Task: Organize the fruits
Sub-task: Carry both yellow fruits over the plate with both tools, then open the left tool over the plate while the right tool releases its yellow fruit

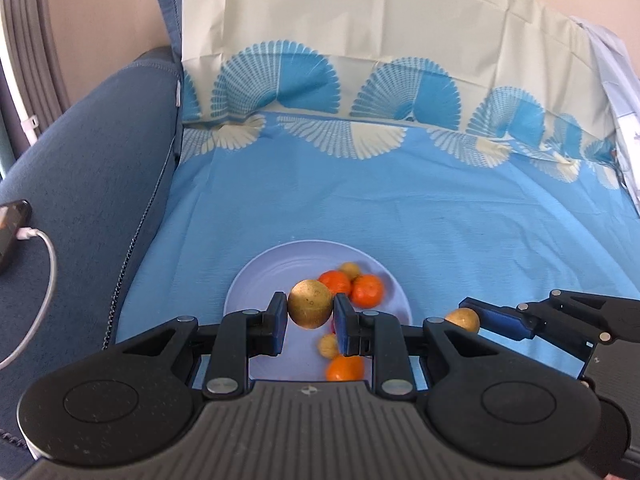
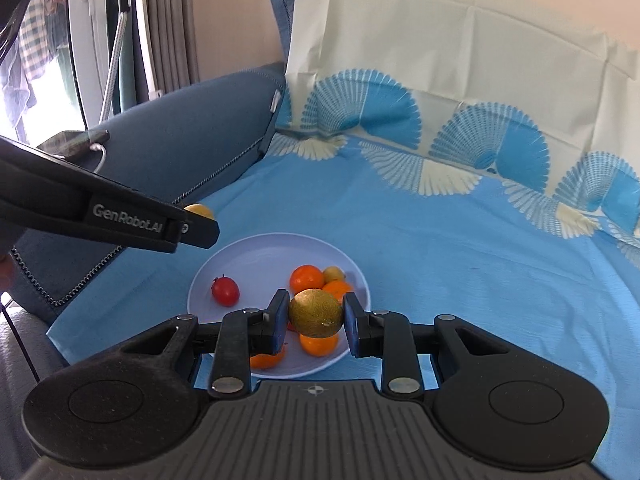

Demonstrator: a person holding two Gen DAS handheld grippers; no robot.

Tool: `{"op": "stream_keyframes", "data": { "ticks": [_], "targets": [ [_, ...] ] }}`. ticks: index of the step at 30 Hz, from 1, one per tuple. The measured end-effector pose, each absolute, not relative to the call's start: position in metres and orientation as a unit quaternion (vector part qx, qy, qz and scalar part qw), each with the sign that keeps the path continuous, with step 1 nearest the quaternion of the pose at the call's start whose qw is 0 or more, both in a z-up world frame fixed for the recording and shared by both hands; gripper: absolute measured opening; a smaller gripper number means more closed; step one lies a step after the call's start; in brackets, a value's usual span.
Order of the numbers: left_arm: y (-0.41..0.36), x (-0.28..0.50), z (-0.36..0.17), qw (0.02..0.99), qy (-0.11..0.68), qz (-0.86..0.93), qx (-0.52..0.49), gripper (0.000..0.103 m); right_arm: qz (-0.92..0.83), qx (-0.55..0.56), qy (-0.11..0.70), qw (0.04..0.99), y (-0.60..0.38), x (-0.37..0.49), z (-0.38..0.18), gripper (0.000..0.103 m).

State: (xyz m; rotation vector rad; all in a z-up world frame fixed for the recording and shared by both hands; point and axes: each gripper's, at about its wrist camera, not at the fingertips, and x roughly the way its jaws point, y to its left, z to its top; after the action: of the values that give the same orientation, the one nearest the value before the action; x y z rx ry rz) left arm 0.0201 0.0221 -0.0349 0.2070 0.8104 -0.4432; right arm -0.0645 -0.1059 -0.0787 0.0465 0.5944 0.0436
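**Both grippers carry a brown fruit above the plate**

The left gripper (image 1: 310,318) has its fingers clamped on a round golden-brown fruit (image 1: 310,303), held over the pale plate (image 1: 256,276). The right gripper (image 2: 316,318) likewise pinches a second brown fruit (image 2: 315,313) between its fingers, above the plate's near side. On the plate lie several oranges (image 2: 306,279), small yellow fruits (image 2: 334,274) and a red tomato (image 2: 225,291). The plate rests on a blue sheet (image 2: 460,264) covering a sofa.
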Motion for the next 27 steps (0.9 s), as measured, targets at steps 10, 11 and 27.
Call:
{"op": "stream_keyframes", "data": {
  "ticks": [10,11,27],
  "targets": [
    [0.017,0.069,-0.081,0.875,0.432,-0.197,0.098,0.027,0.036,-0.001,0.317,0.948,-0.099,-0.012,-0.107,0.030],
    [0.016,0.073,-0.085,0.873,0.436,-0.193,0.101,0.027,0.036,-0.001,0.319,0.947,-0.099,-0.008,-0.111,0.030],
    [0.024,0.060,-0.056,0.880,0.422,-0.200,0.090,0.103,0.056,0.000,0.305,0.951,-0.105,-0.005,-0.103,0.084]
  ]
}}
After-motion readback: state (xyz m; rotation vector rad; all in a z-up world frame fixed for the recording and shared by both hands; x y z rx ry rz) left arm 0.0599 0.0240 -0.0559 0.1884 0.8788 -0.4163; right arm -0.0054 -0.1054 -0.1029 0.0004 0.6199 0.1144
